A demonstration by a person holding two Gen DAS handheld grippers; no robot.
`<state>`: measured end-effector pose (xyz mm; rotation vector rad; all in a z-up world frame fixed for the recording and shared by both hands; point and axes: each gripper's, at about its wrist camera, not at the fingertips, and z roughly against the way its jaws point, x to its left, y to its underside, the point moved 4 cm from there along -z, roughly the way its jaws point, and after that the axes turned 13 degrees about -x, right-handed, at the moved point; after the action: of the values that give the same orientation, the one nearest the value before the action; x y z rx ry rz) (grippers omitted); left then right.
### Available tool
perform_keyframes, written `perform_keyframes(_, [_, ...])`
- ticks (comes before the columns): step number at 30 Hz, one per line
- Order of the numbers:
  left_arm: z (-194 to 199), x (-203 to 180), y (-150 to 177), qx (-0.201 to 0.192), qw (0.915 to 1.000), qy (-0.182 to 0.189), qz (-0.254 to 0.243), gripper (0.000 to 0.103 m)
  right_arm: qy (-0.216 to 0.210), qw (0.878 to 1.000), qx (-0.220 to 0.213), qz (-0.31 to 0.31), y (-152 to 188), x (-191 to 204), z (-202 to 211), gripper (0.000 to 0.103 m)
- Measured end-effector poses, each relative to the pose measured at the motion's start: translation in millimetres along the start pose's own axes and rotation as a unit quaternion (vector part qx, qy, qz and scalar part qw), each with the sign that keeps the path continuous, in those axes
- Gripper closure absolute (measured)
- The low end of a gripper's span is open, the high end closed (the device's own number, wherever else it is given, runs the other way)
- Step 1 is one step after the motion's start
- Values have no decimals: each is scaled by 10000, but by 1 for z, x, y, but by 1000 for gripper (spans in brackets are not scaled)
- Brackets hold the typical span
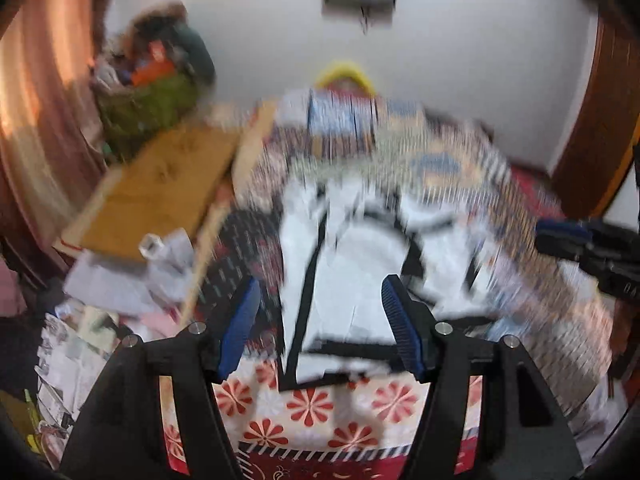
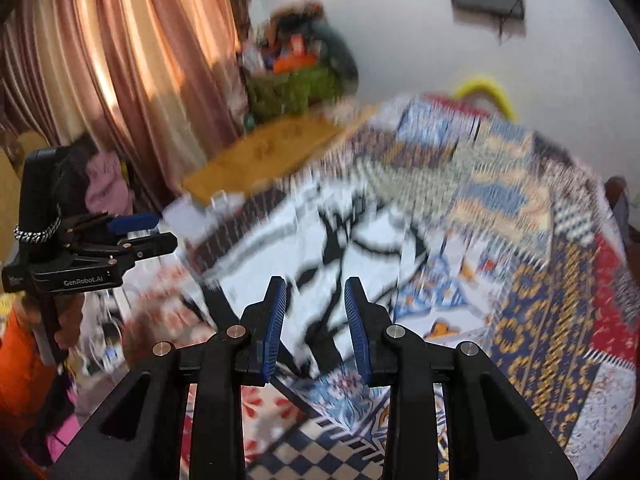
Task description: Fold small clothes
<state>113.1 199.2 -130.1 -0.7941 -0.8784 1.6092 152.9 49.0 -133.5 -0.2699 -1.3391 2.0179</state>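
A small white garment with black trim [image 1: 352,264] lies spread on a patterned patchwork bedspread [image 1: 312,408]; the views are motion-blurred. My left gripper [image 1: 320,292] hangs above its near edge, jaws wide open and empty. My right gripper [image 2: 316,292] is above the same garment [image 2: 320,248], jaws open and empty. The right gripper shows at the right edge of the left wrist view [image 1: 560,232]. The left gripper shows at the left of the right wrist view [image 2: 136,224].
A wooden board [image 1: 160,192] lies left of the bed with papers and clutter [image 1: 120,280] below it. A basket piled with clothes [image 1: 152,96] stands by the curtain [image 2: 120,80]. A yellow object [image 1: 344,74] sits at the bed's far end.
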Motion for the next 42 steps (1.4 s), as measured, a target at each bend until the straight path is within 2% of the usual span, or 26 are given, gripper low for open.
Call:
perform_keyframes(4, [55,-15,-41,-932,9956,-15,-64,40,-28,9967,-806,89,-33,22,39,75])
perform_keyframes(7, [97,-33,-59,-1537,9880,47,-147,40,-61,9906,-1357,173,-51,41,71,75])
perform_keyframes(12, [151,-50,-70,-2210,9749,-84,-267,40,-49,9771,-2092,380,-64,72,118,75])
perform_keyframes(15, [174,-57,-69,-2465,9688,-125,-218,40,92,9690,-2420,496,-62,86,141,74])
perform_keyframes(16, [179,-57,-68,-2508,9678,-125,-194,39,150,9668,-2501,501,-61,90,147,72])
perform_keyframes(21, [199,-58,-56,-2680,9633,-133,-66,21,441,9609,-2676,550,-52,99,162,33])
perform_keyframes(25, [204,-59,-48,-2702,9625,-207,-70,8,599,9601,-2667,587,-49,100,162,16])
perform_keyframes(27, [206,-58,-46,-2699,9627,-182,-45,6,686,9591,-2687,562,-48,98,163,6])
perform_keyframes(29, [208,-58,-45,-2714,9622,-211,-21,1,772,9577,-2716,550,-45,98,164,0])
perform_keyframes(42, [214,-64,-39,-2710,9624,-193,66,0,780,9606,-2624,477,-37,98,166,0])
